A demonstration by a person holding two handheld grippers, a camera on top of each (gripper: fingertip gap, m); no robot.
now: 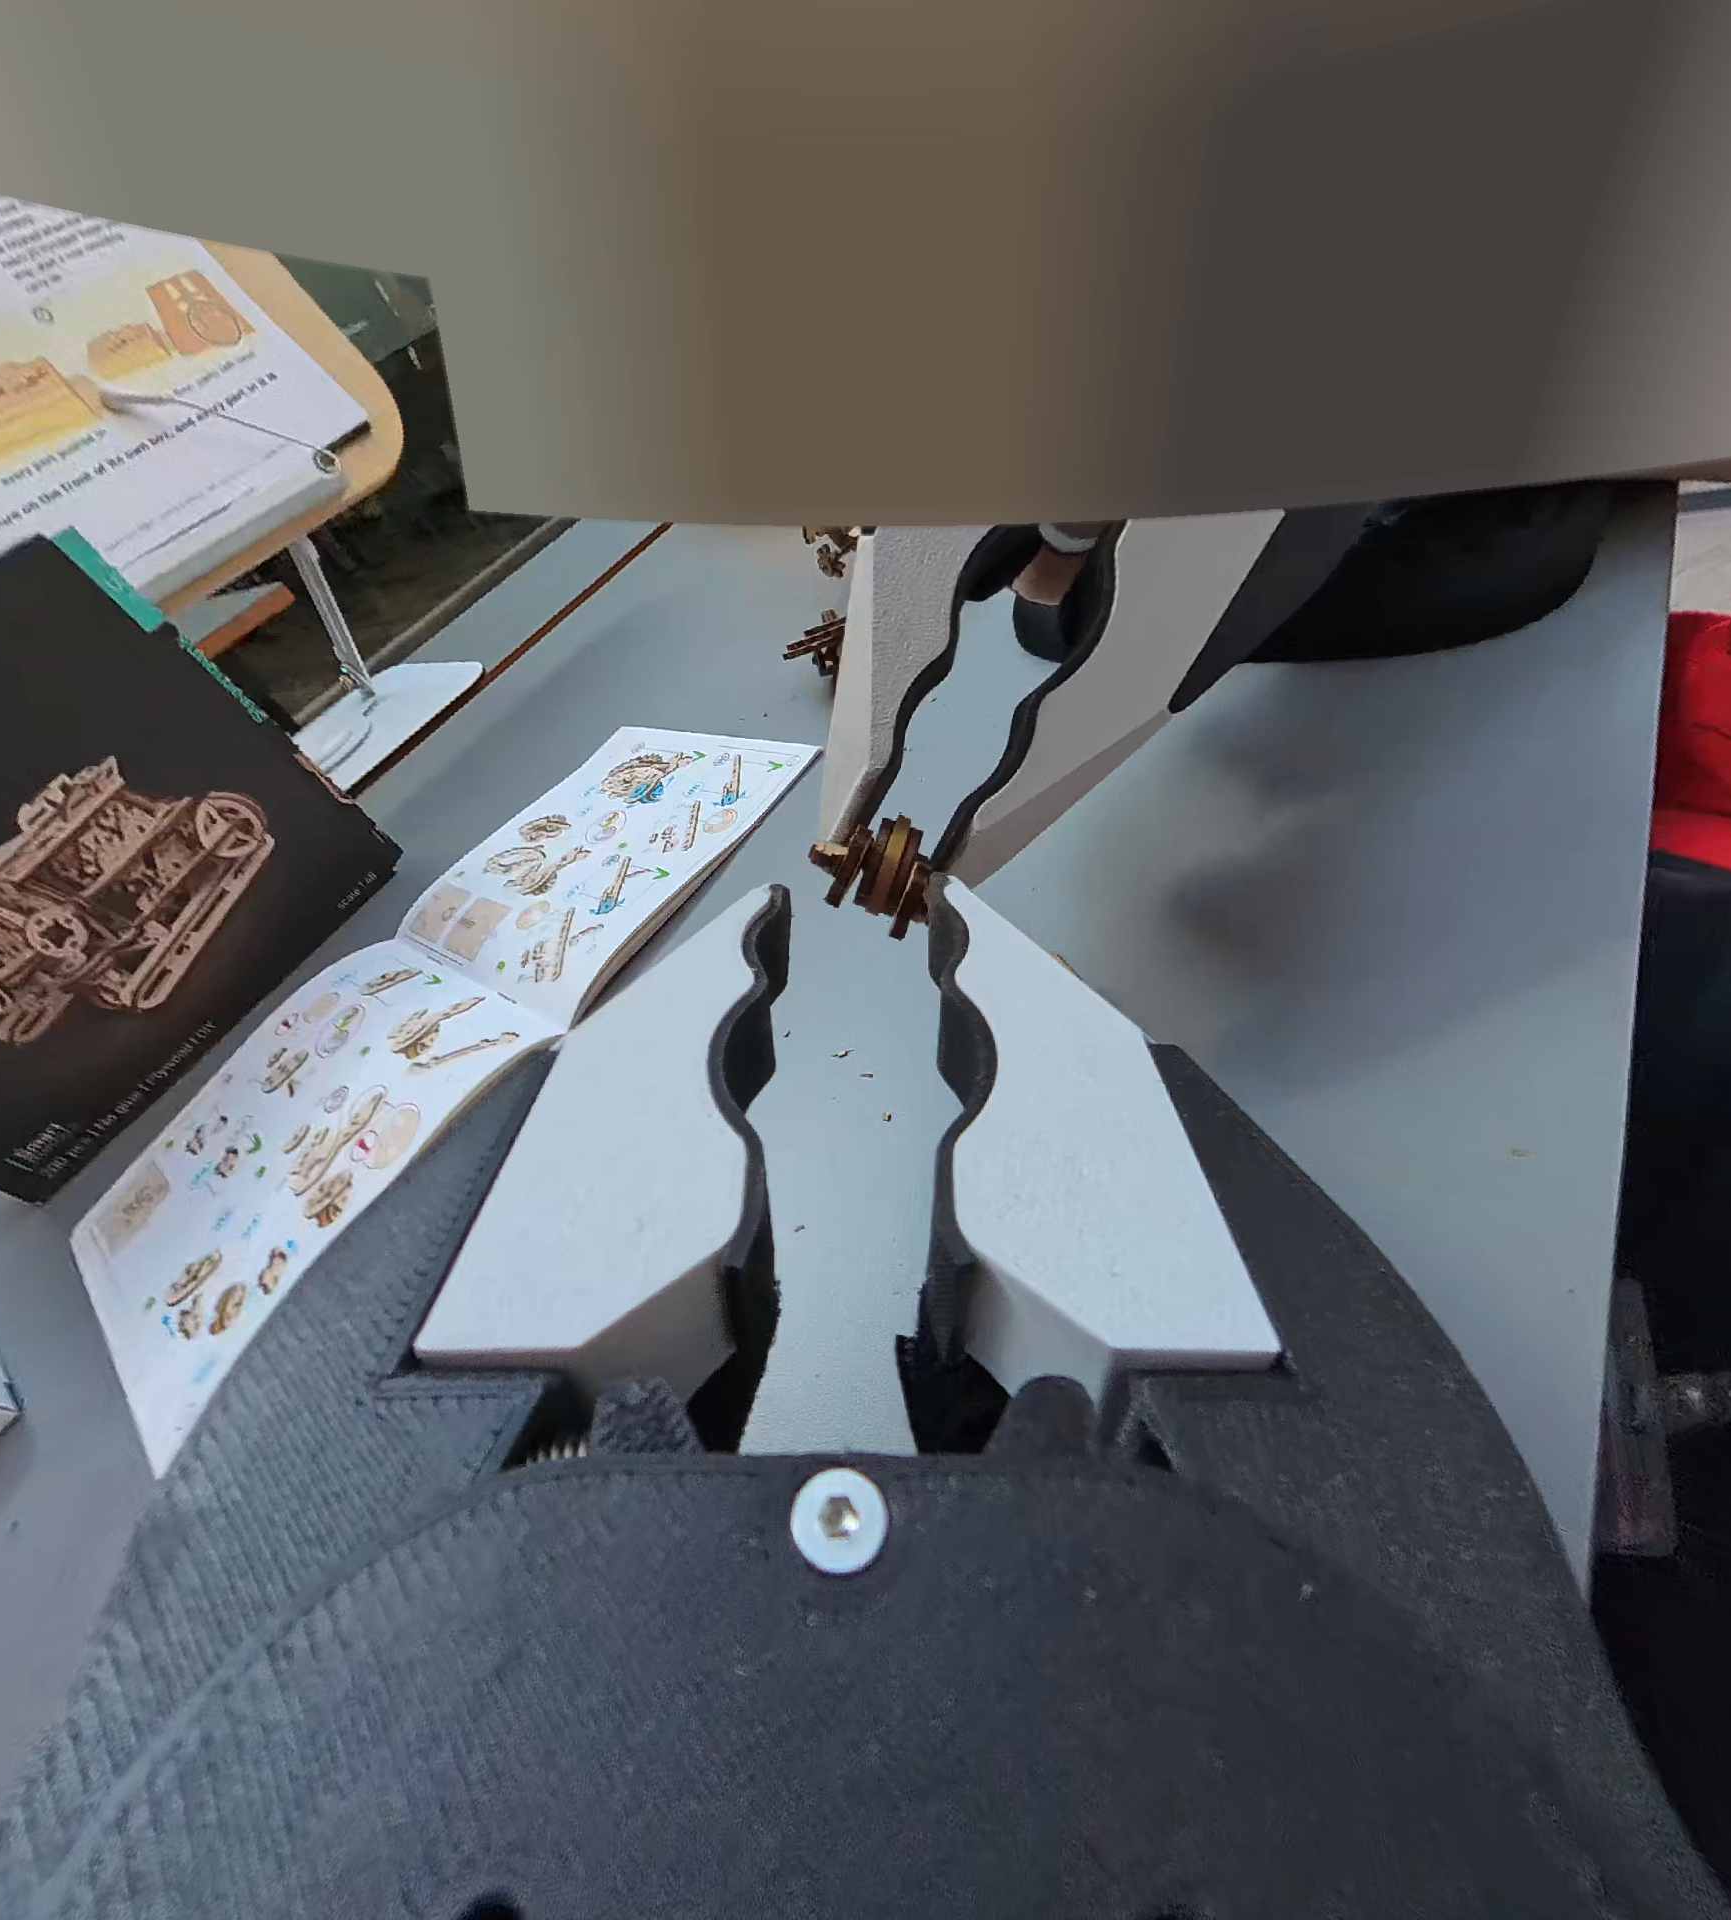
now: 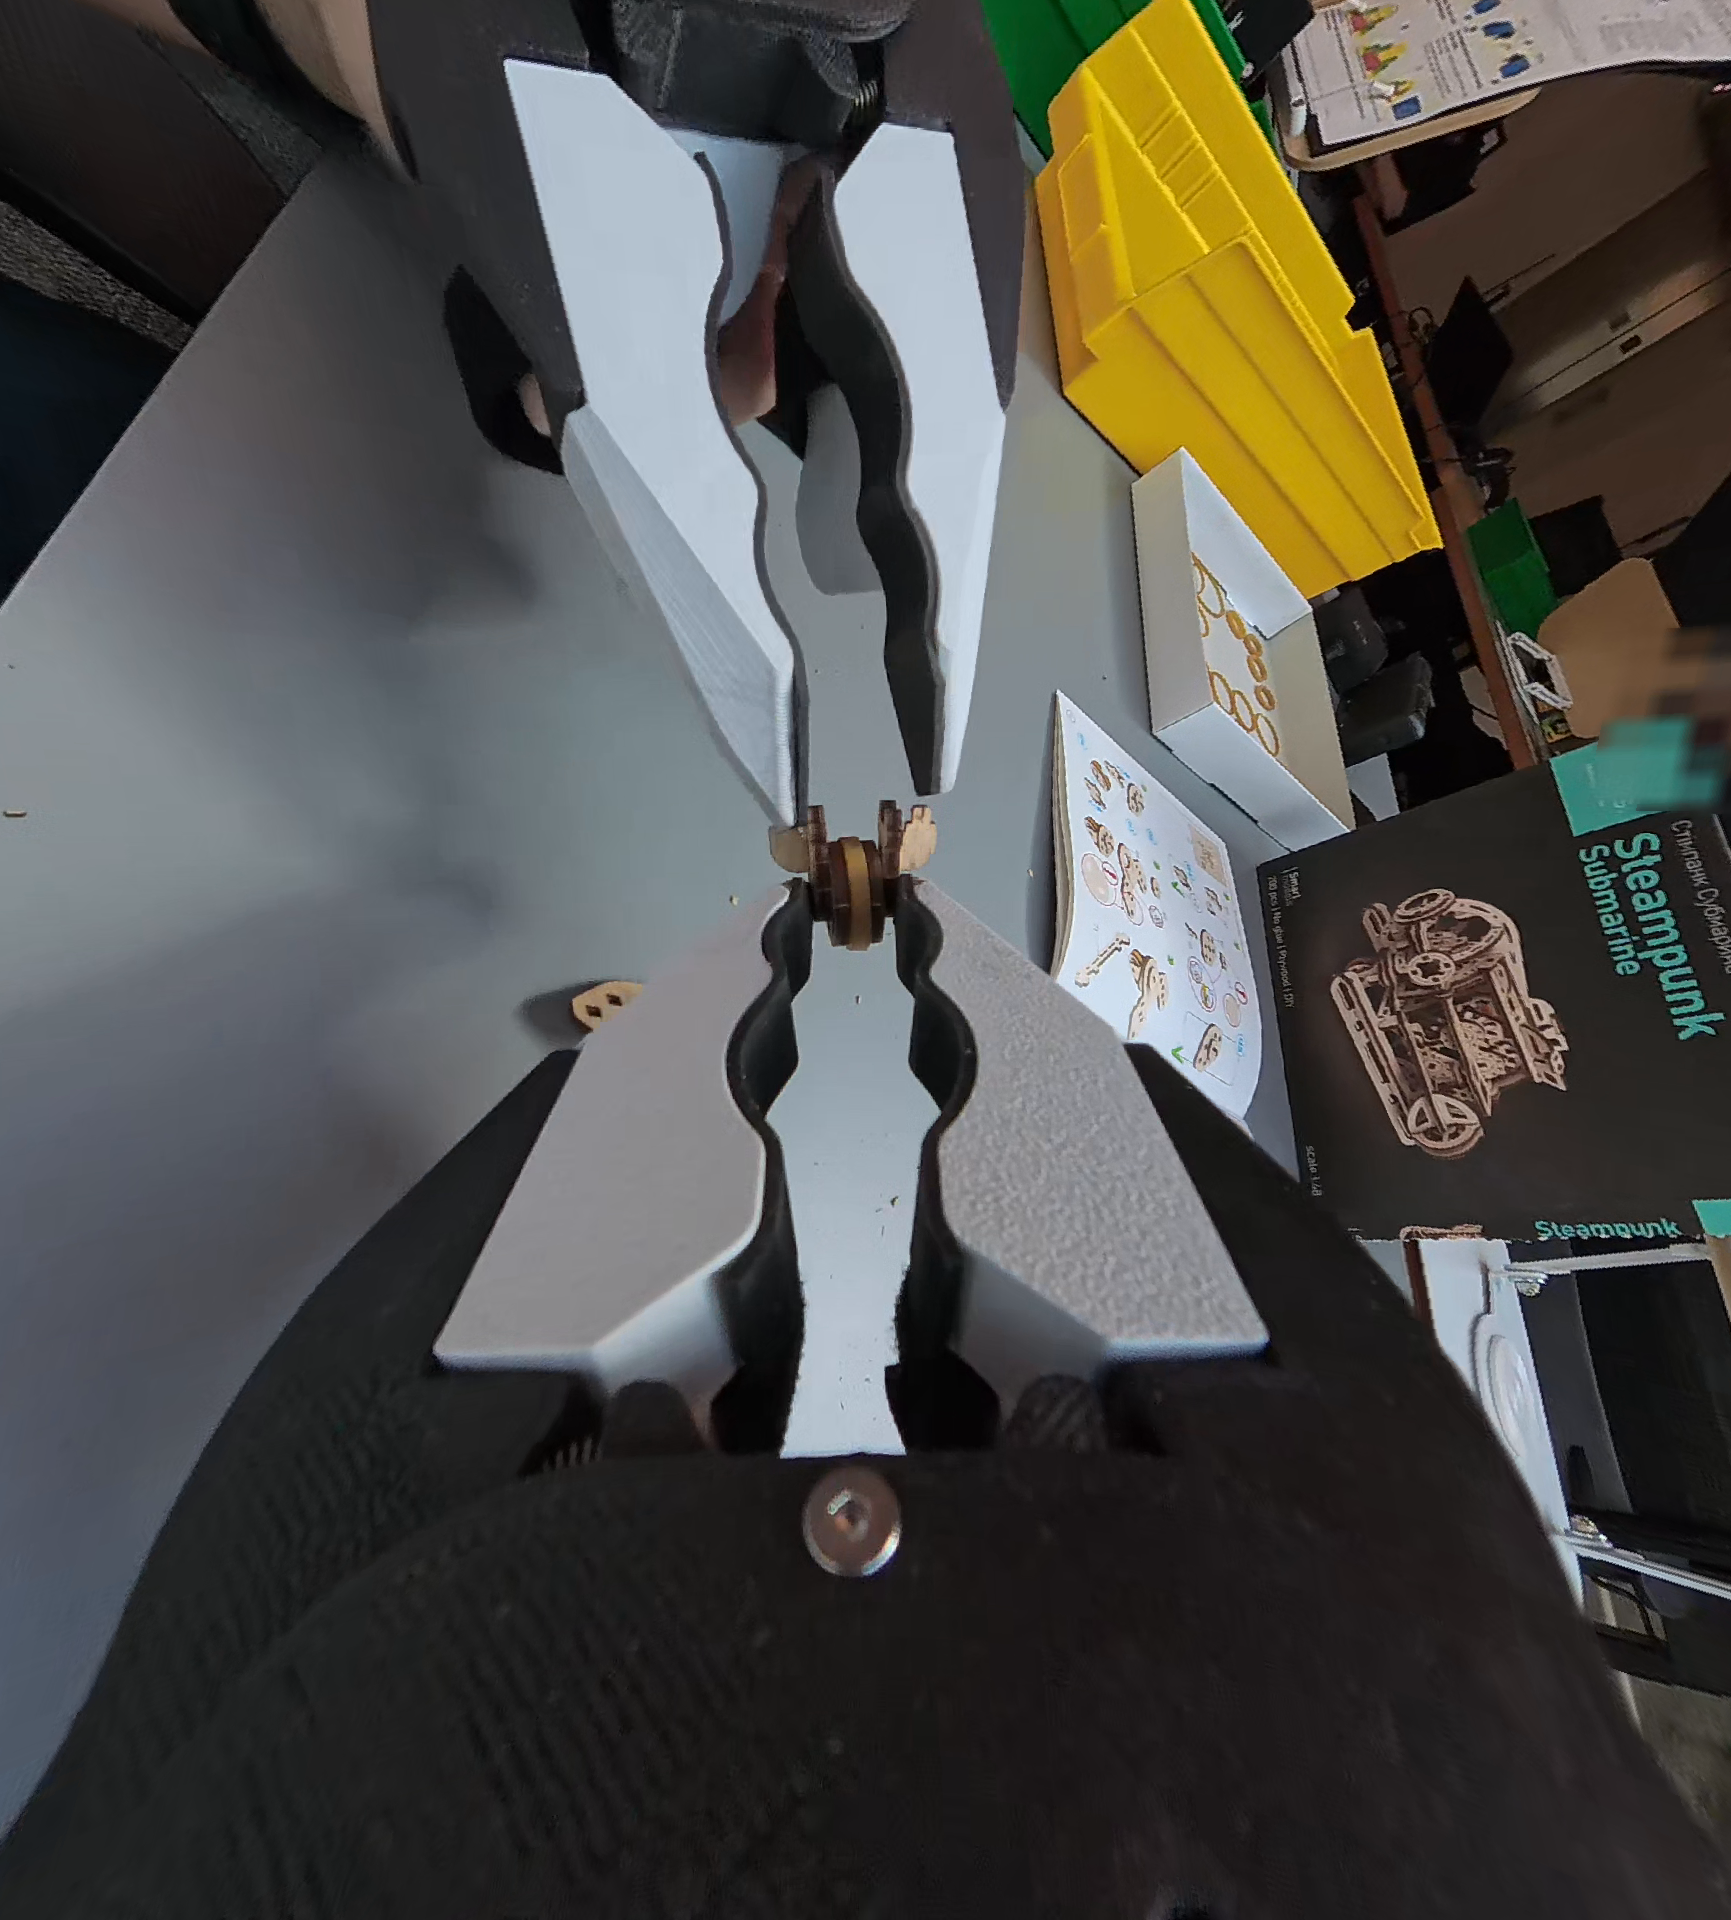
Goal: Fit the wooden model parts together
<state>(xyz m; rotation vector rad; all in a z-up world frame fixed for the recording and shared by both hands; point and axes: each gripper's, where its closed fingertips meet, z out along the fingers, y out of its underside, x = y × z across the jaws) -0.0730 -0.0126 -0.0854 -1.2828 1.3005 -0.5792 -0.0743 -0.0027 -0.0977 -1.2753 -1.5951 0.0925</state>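
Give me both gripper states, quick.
Left gripper: jaws bracket the wooden assembly; whether they clamp it cannot be told.
Right gripper: closed, holding the wooden assembly.

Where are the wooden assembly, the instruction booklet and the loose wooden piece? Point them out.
wooden assembly [image 2: 848, 888]: right wrist view, on its round discs.
instruction booklet [image 1: 445, 987]: left wrist view, on the open pages.
loose wooden piece [image 2: 603, 1004]: right wrist view, on its flat face.

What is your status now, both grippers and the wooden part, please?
Right gripper shut on wooden assembly, over table. Left gripper jaws parted, tips at its ends, not clamped. Loose wooden piece on table, off to the side.
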